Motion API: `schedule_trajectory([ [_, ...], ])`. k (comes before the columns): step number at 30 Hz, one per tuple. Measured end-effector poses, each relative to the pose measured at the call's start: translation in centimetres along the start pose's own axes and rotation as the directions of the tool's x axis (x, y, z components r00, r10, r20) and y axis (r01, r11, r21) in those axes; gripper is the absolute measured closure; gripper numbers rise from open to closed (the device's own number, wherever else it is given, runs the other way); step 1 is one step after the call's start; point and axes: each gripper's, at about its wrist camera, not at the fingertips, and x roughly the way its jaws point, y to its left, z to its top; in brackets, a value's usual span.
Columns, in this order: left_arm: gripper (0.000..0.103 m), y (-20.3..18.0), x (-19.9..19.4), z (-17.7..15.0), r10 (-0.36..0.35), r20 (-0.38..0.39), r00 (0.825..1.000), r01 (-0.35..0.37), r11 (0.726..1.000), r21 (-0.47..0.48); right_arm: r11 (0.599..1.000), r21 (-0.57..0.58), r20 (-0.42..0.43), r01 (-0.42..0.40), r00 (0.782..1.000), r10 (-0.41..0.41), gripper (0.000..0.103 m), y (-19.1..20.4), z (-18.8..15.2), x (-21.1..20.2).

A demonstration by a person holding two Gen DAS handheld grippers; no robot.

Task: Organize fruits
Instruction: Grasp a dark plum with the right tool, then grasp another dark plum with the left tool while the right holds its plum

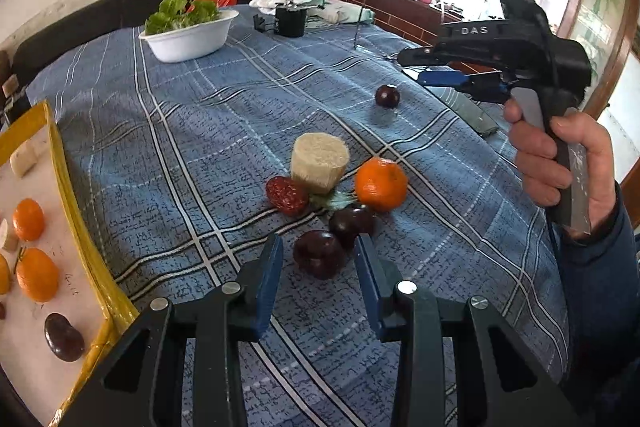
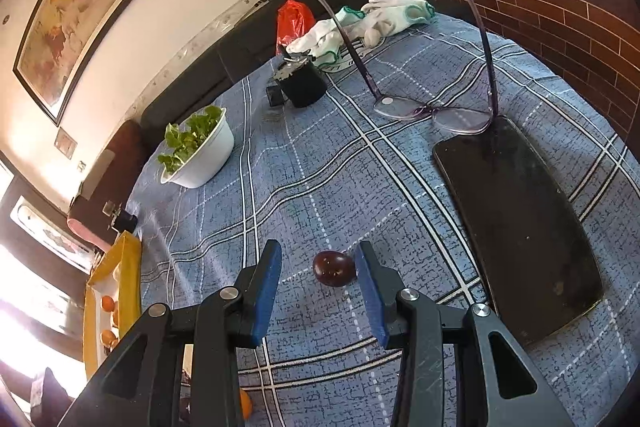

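My left gripper (image 1: 318, 257) is open with a dark plum (image 1: 319, 254) between its blue fingertips on the blue checked cloth. Behind it lie a second plum (image 1: 352, 221), a tangerine (image 1: 381, 183), a red strawberry-like fruit (image 1: 287, 195) and a pale cylinder piece (image 1: 319, 162). A lone plum (image 1: 387, 95) sits farther back; in the right wrist view this plum (image 2: 334, 268) lies between the open fingers of my right gripper (image 2: 318, 265). A yellow-rimmed tray (image 1: 76, 187) at the left holds tangerines (image 1: 37, 273) and a plum (image 1: 63, 337).
A white bowl of lettuce (image 1: 191, 35) stands at the back. A black cup (image 2: 301, 83), glasses (image 2: 434, 113), a phone (image 2: 516, 223), white gloves (image 2: 368, 19) and a red bag (image 2: 294, 19) lie on the far and right side. A brick ledge (image 2: 560, 11) borders the table.
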Motion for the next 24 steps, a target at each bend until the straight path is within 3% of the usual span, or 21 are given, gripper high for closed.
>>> schedule_trajectory([
  [6,0.067,-0.5,0.9,0.2,-0.014,-0.016,1.0,0.014,1.0,0.018,0.998,-0.02,-0.011,0.055,0.998,-0.055,0.061,0.1,-0.3,1.2],
  [8,0.073,-0.6,0.9,0.2,-0.006,-0.011,1.0,0.006,1.0,0.021,0.997,-0.037,-0.019,0.074,0.997,-0.074,0.061,0.3,-0.4,1.7],
  [13,0.077,0.5,0.5,0.1,-0.012,0.012,1.0,0.013,0.999,-0.034,0.985,-0.11,-0.034,0.136,0.989,-0.14,0.061,1.3,-0.9,3.2],
  [14,0.077,0.7,0.4,0.1,-0.008,0.022,1.0,0.009,0.999,-0.041,0.982,-0.122,-0.039,0.146,0.988,-0.152,0.062,1.5,-1.1,3.5],
  [15,0.077,0.9,0.2,0.2,-0.014,0.033,0.999,0.015,0.999,-0.05,0.978,-0.132,-0.044,0.159,0.985,-0.166,0.07,1.6,-1.2,3.8],
  [17,0.077,1.3,-0.4,0.2,-0.031,0.061,0.998,0.036,0.997,-0.071,0.978,-0.142,-0.046,0.151,0.986,-0.159,0.074,1.7,-1.4,3.8],
  [24,0.077,2.5,-1.8,0.7,-0.034,0.136,0.99,0.05,0.992,-0.117,0.984,-0.117,-0.017,0.137,0.99,-0.14,0.075,1.5,-1.3,2.9],
])
